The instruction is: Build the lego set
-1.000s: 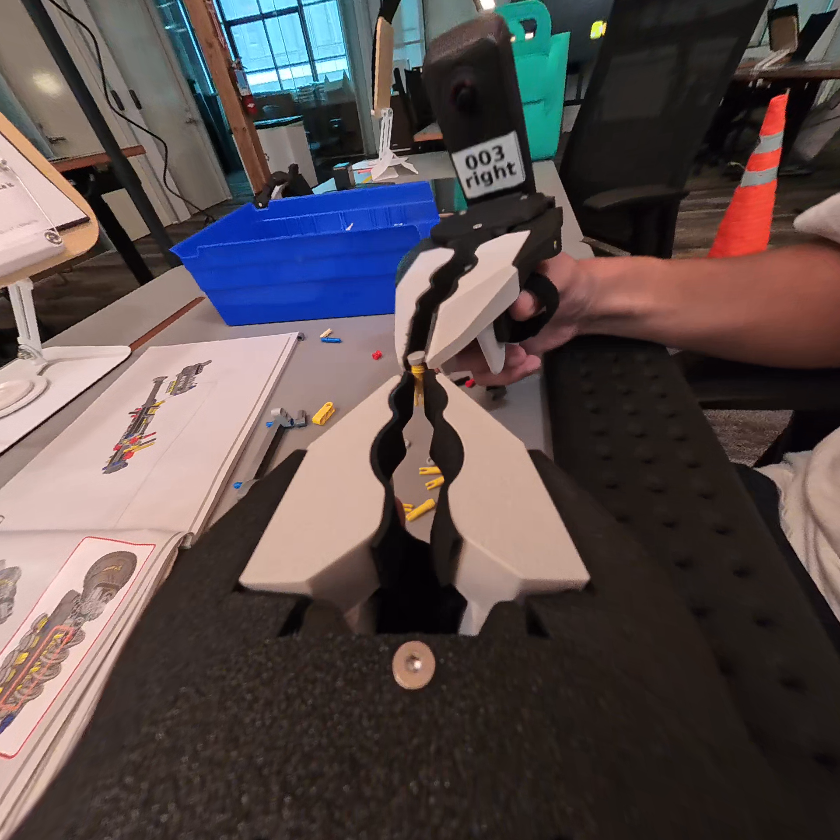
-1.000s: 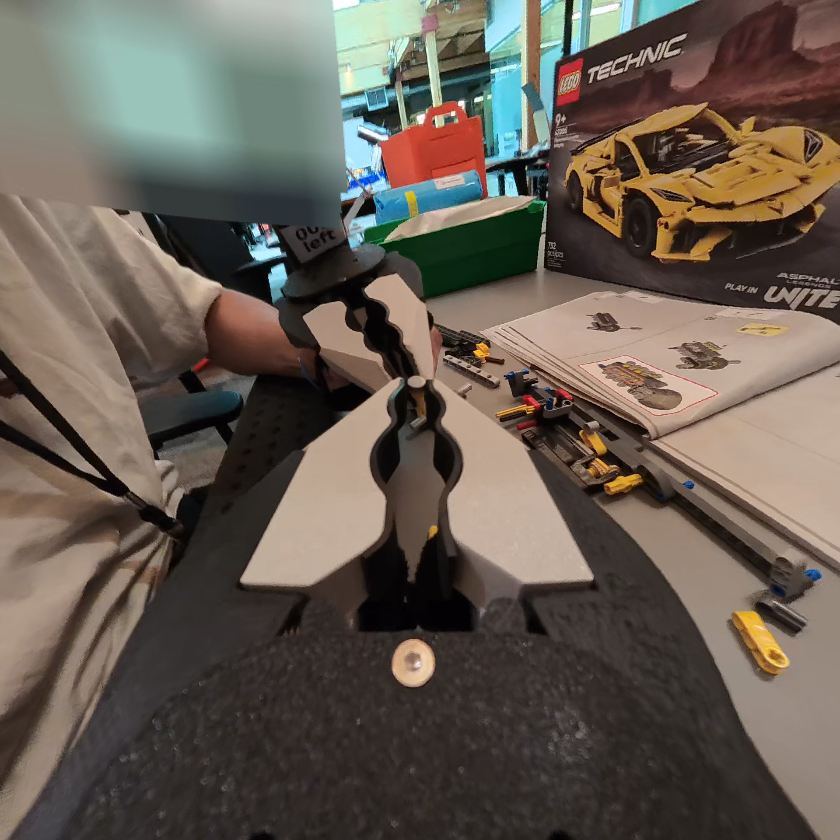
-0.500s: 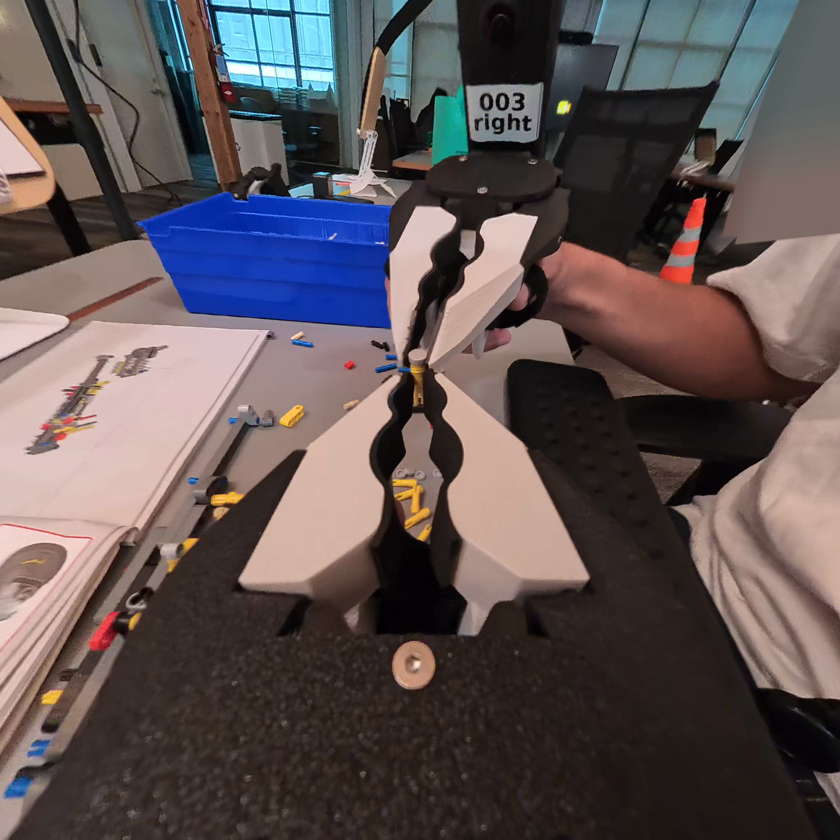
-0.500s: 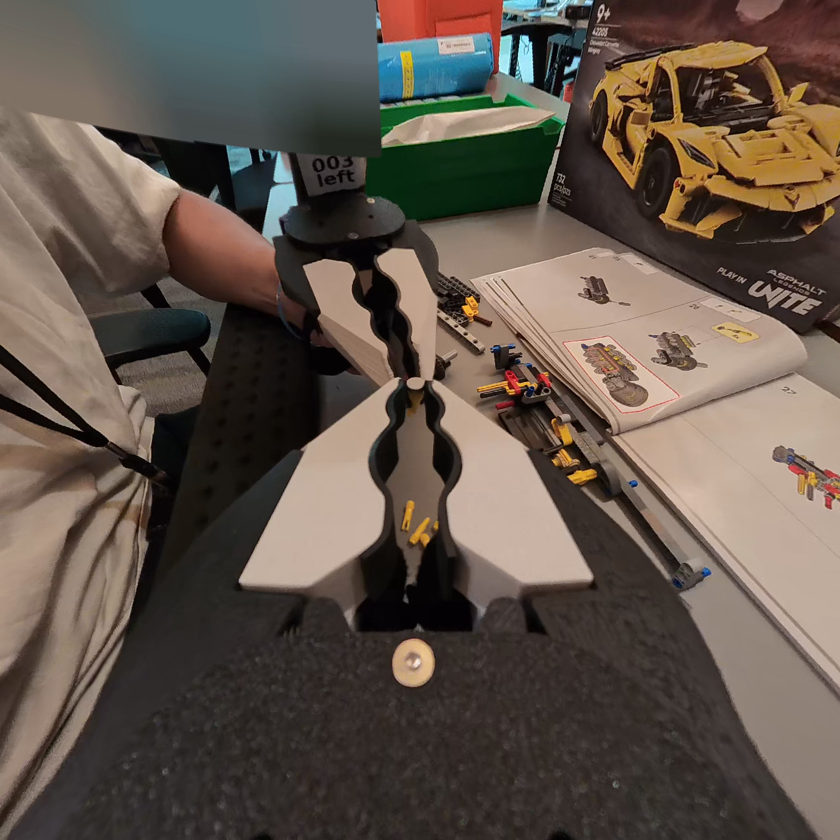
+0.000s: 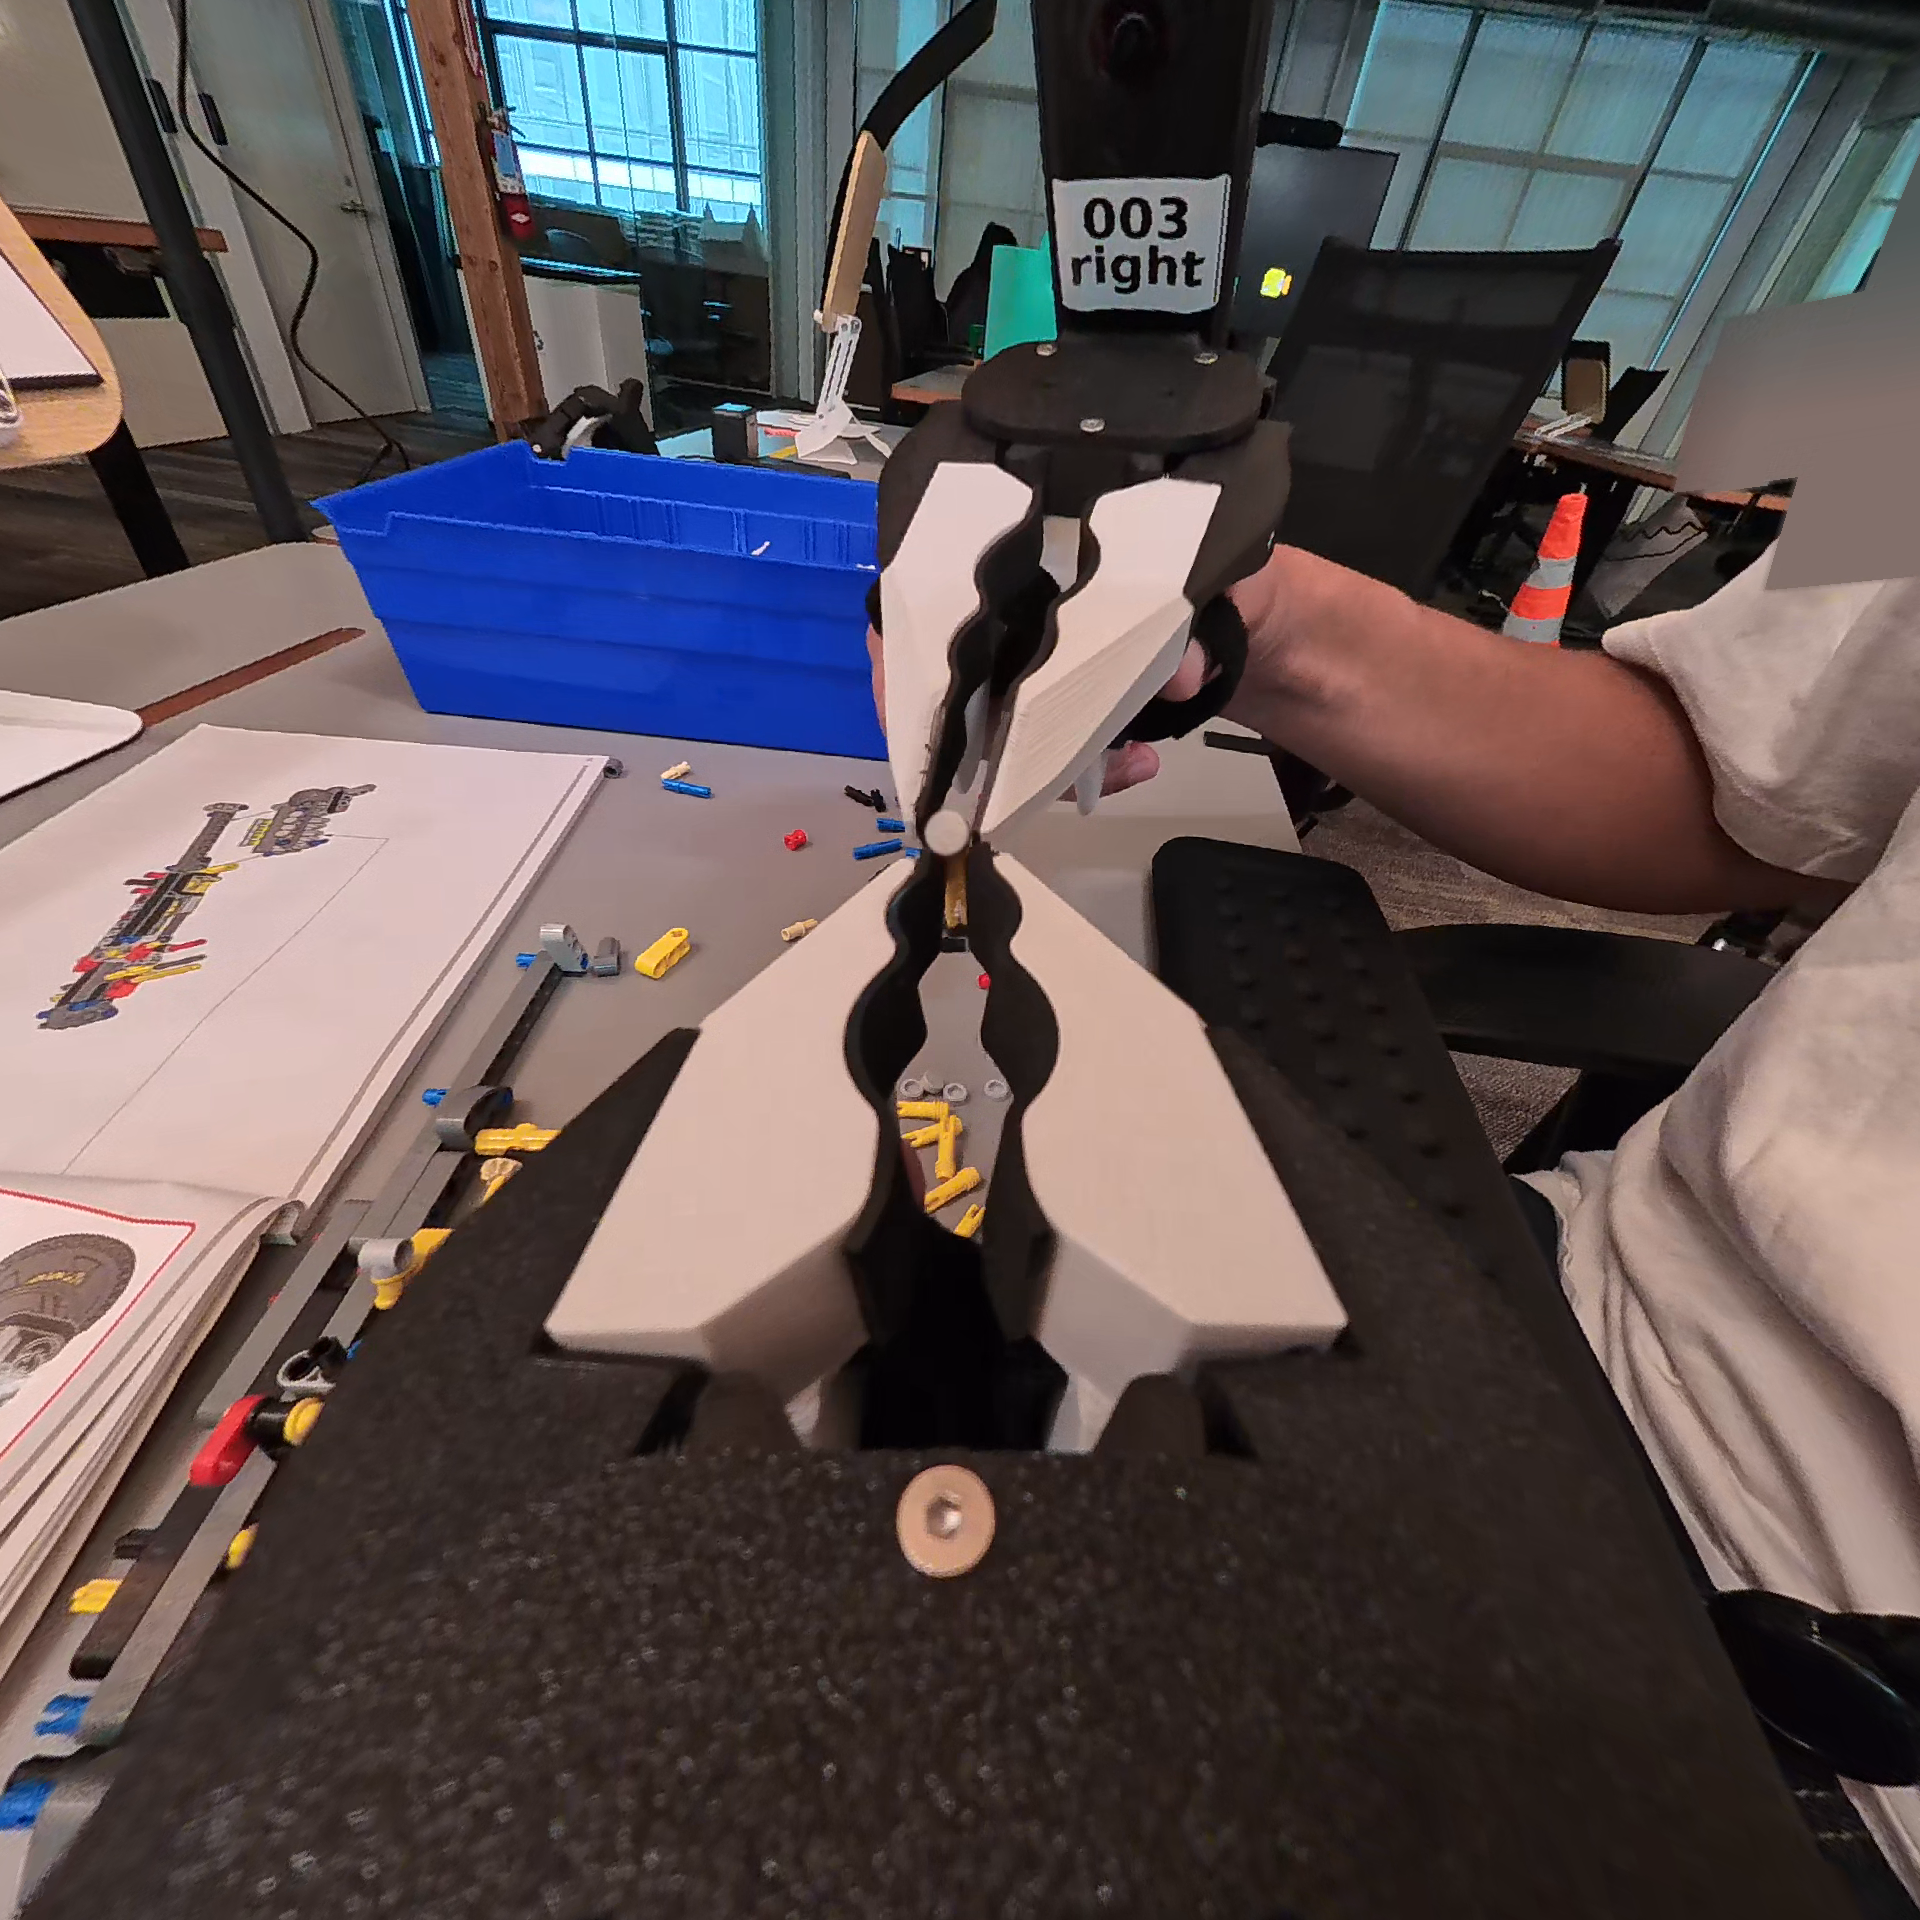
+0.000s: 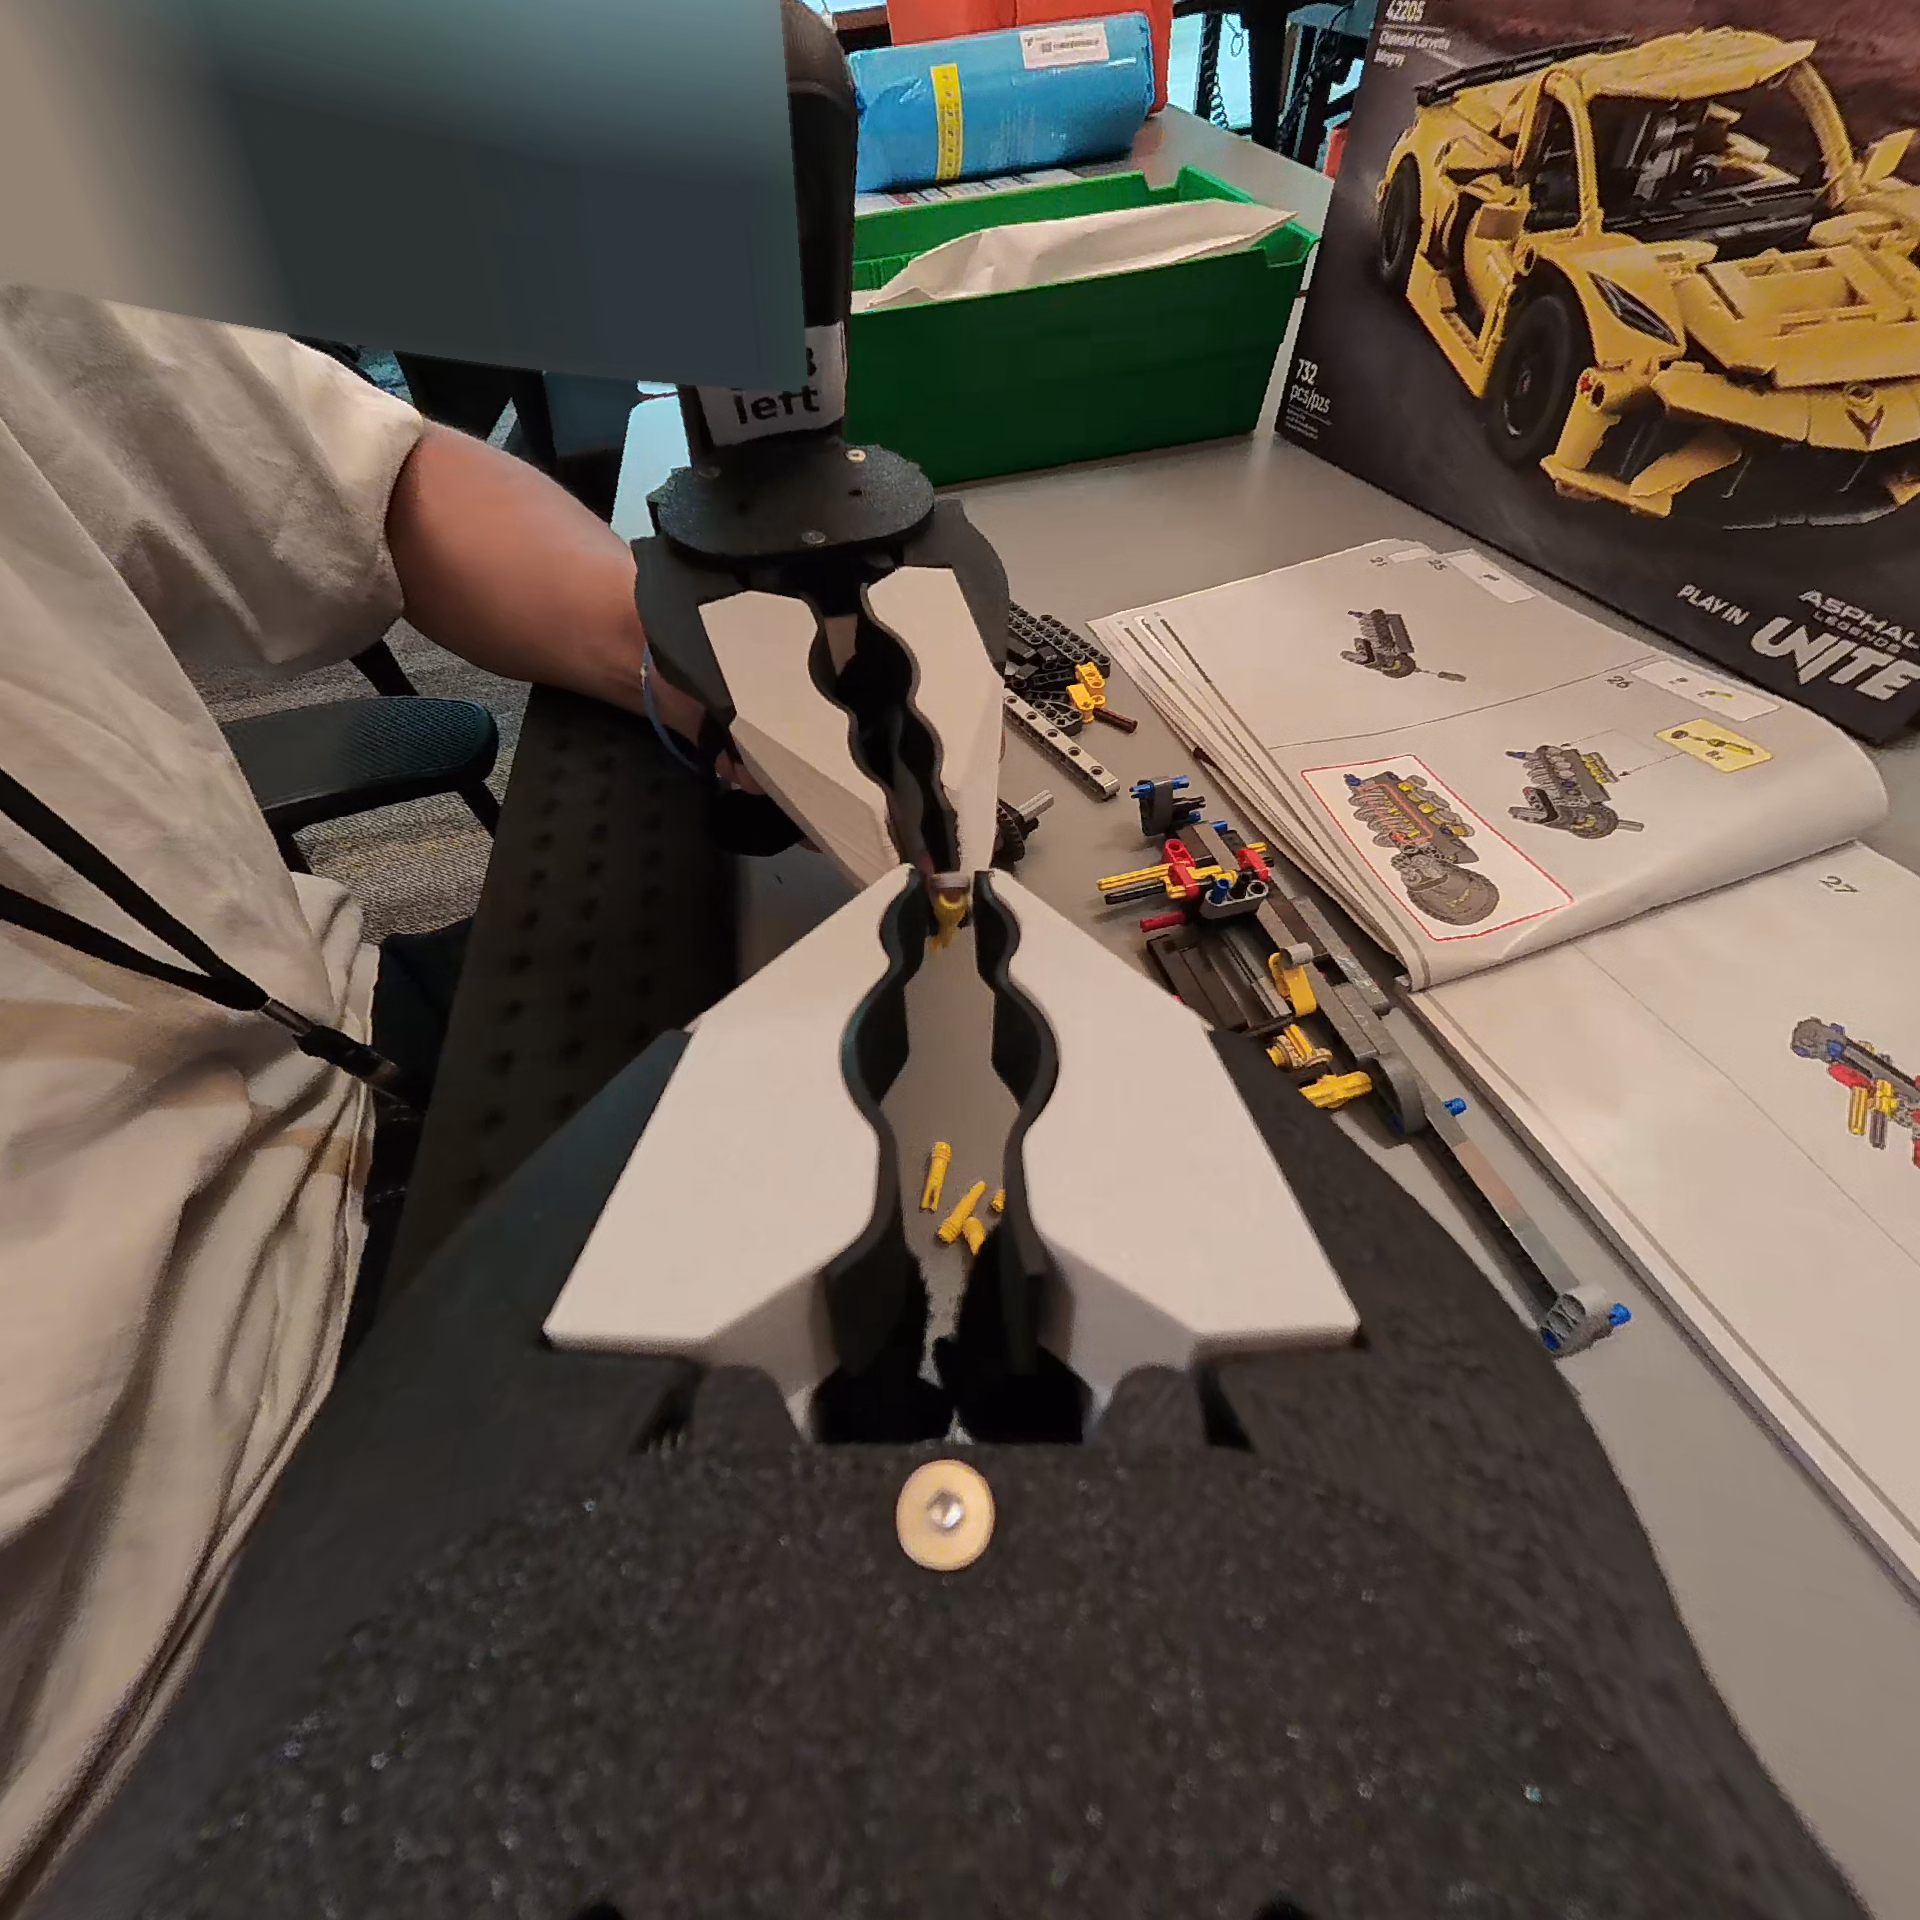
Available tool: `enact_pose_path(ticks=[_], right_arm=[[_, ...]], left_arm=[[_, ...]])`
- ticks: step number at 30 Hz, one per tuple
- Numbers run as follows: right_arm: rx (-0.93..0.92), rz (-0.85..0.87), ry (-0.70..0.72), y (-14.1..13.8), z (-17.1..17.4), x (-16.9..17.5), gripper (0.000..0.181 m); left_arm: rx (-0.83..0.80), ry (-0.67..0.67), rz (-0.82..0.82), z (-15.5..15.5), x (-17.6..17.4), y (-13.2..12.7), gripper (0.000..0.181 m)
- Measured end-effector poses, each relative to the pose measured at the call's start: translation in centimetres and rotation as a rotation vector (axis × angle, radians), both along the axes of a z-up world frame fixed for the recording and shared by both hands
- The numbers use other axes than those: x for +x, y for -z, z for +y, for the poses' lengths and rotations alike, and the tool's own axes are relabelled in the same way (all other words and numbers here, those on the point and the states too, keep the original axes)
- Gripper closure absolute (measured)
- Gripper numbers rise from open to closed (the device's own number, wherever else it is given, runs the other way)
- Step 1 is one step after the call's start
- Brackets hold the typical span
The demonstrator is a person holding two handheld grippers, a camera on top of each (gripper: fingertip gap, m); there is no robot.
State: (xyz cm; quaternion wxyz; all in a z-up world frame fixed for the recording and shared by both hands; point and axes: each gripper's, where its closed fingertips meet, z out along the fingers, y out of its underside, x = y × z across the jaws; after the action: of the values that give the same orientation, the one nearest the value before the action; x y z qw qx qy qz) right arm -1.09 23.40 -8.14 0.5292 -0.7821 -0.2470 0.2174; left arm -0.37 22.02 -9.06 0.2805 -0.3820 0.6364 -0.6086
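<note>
Grey and cluttered, the table (image 5: 727,821) carries an open instruction booklet (image 5: 270,935), a blue bin (image 5: 623,603) and scattered loose pins (image 5: 940,1143). Above it the left gripper (image 5: 951,883) is closed on a small yellow pin (image 5: 954,894), and the right gripper (image 6: 945,894) pinches a grey round piece (image 6: 951,883) tip to tip against it. Both parts are tiny and held only at the very tips, so a slight misalignment or sideways push would likely twist one loose and drop it among the loose pins below. Half-built beams (image 6: 1351,1039) lie beside the booklet; a green bin (image 6: 1070,343) and the set's box (image 6: 1621,312) stand behind, well apart from the join. Nothing blocks it.
</note>
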Motion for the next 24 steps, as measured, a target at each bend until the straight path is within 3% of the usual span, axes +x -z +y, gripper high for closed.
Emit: enact_pose_path(ticks=[17, 20, 24], right_arm=[[0.003, 0.002, 0.001, -0.3, -0.1, 0.1, 0.17], [-0.016, -0.07, -0.011, -0.5, -0.3, 0.4, 0.17], [-0.131, -0.287, -0.095, 0.8, -0.9, 0.6, 0.169]], left_arm=[[0.115, -0.03, -0.02, 0.0, 0.2, 0.7, 0.177], [0.132, -0.03, -0.017, 0.0, 0.2, 0.9, 0.177], [0.17, -0.029, -0.017, -0.3, 0.2, 1.2, 0.177]])
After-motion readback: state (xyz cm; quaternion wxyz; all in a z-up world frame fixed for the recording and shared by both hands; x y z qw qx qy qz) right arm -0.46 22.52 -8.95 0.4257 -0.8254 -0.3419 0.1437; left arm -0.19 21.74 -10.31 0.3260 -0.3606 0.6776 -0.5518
